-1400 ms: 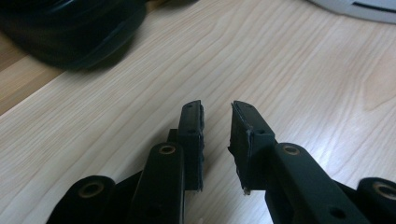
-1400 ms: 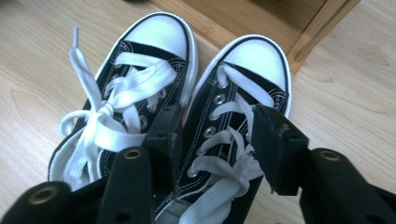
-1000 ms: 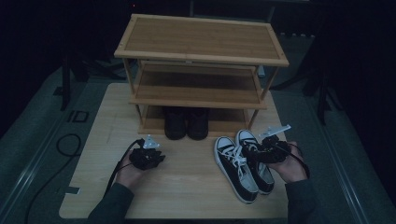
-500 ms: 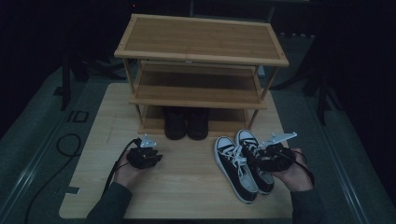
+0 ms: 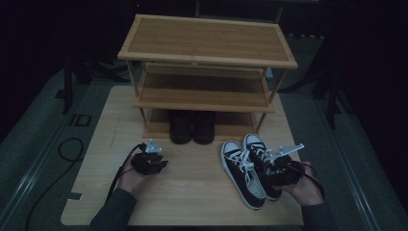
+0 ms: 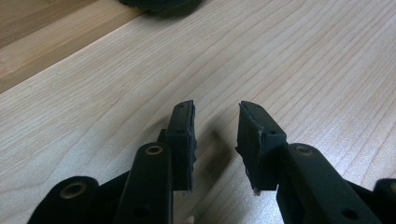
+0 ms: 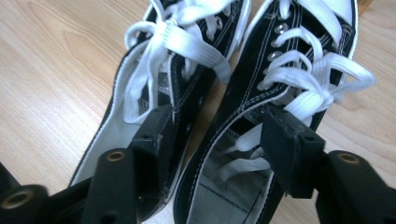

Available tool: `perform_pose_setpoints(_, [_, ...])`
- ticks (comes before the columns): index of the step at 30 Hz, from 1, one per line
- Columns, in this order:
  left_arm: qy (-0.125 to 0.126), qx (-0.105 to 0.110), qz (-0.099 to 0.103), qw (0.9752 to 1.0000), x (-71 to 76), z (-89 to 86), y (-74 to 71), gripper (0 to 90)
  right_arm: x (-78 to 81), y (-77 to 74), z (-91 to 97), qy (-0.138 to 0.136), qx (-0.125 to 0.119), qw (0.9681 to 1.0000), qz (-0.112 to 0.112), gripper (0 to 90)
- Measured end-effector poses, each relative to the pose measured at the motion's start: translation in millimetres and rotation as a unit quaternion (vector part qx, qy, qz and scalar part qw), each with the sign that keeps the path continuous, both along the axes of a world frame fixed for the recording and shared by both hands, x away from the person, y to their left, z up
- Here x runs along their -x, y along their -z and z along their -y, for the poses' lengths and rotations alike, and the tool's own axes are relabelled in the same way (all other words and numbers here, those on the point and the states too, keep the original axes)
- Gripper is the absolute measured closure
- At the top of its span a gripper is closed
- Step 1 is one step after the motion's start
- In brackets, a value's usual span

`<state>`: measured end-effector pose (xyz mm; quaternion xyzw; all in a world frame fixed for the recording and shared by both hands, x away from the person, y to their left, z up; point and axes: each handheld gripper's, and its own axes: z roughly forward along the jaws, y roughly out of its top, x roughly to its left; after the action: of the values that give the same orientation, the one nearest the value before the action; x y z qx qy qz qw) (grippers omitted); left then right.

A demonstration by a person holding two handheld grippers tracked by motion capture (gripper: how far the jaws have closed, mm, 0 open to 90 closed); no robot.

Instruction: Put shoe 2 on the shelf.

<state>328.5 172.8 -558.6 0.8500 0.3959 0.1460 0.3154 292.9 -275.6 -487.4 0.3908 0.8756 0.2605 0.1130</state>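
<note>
Wooden table (image 5: 192,192) bears unbranded black sneakers (image 5: 250,171); no legible writing.

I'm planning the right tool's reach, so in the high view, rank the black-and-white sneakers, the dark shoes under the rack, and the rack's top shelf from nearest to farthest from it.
1. Black-and-white sneakers, right at the right tool.
2. Dark shoes, up-left, on the rack's bottom level.
3. Top shelf, farthest, at the back.
</note>
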Motion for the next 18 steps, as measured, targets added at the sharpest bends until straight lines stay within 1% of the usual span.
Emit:
perform_pose_setpoints(1, [0.000,0.000,0.000,1.0000,0.1,0.2,-0.1,67.1,0.0,0.0,0.0,0.000,0.000,1.0000,0.000,42.7])
perform_pose_setpoints(2, [0.001,0.000,0.001,1.0000,0.2,0.5,-0.3,66.9,-0.5,1.9,-0.9,0.003,-0.002,1.0000,-0.006,42.0])
perform_pose_setpoints(7, [0.001,0.000,-0.001,1.0000,0.0,0.9,0.6,66.5,-2.9,7.6,-6.6,0.002,0.000,0.9999,-0.012,40.3])
perform_pose_setpoints(8, [0.001,-0.001,-0.001,1.0000,0.0,1.0,0.8,66.4,-5.5,11.2,-10.5,0.003,0.002,0.9999,-0.013,37.7])
perform_pose_setpoints(11, [0.001,-0.001,-0.003,1.0000,-0.5,0.8,1.4,66.2,-7.3,13.7,-14.7,0.001,0.001,0.9999,-0.015,35.6])
perform_pose_setpoints(12, [0.000,-0.001,-0.004,1.0000,-0.7,0.9,1.9,66.1,-8.9,15.5,-18.1,0.004,0.003,0.9998,-0.019,32.5])
perform_pose_setpoints(15, [0.000,-0.002,-0.005,1.0000,-0.8,1.1,2.2,66.1,-9.9,17.6,-21.5,0.011,0.006,0.9997,-0.023,31.9])
perform_pose_setpoints(16, [0.000,-0.001,-0.005,1.0000,-0.8,1.7,2.5,66.0,-11.4,20.4,-24.9,0.018,0.012,0.9995,-0.024,32.5])
perform_pose_setpoints(18, [0.000,-0.001,-0.005,1.0000,-0.9,1.8,2.6,66.0,-12.3,22.1,-26.7,0.023,0.014,0.9993,-0.024,33.3])
